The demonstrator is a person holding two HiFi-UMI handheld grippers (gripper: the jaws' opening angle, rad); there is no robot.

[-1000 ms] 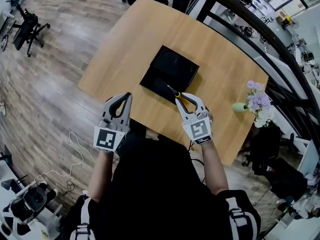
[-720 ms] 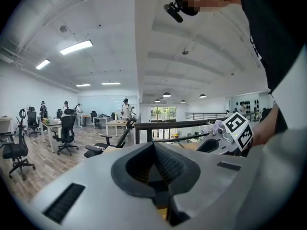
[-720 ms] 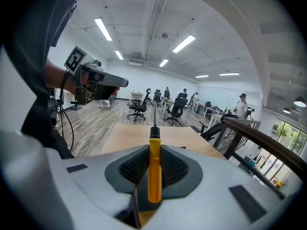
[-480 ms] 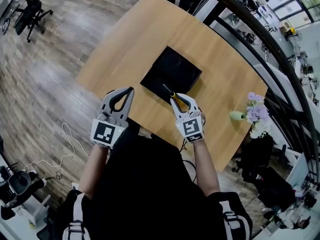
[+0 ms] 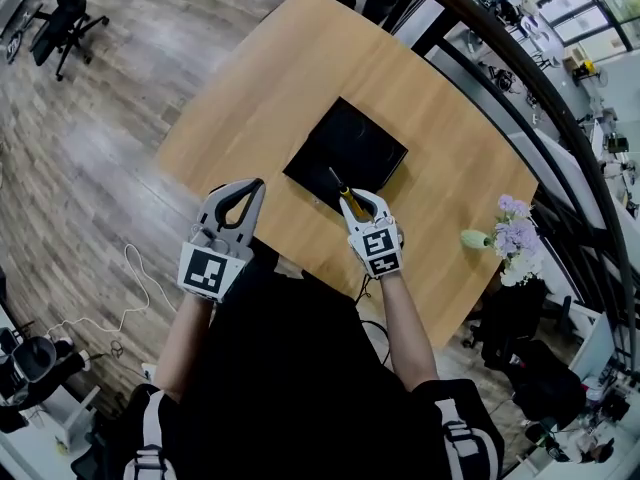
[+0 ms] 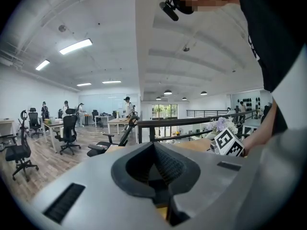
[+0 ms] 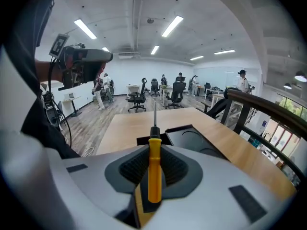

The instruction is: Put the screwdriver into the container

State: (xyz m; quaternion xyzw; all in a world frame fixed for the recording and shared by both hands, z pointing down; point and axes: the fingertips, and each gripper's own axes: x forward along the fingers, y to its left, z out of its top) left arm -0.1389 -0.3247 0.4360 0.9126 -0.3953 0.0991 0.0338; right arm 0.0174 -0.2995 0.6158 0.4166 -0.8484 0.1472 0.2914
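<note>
— The left claw (image 5: 256, 185)?
— Closed on nothing, idle.
— And the right claw (image 5: 362, 201)?
— It grips the screwdriver (image 5: 340, 186) by the handle. It has edged forward, so the tip now hangs over the container (image 5: 350, 148) just ahead. Lowering and release probably remain.

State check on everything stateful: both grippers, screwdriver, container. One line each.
left gripper: jaws together, holding nothing, raised off the table's near edge.
right gripper: jaws clamped on the screwdriver handle.
screwdriver: gripped, in the air, shaft pointing forward toward the container, not yet inside.
container: black, open-topped, flat on the table, looks empty.
</note>
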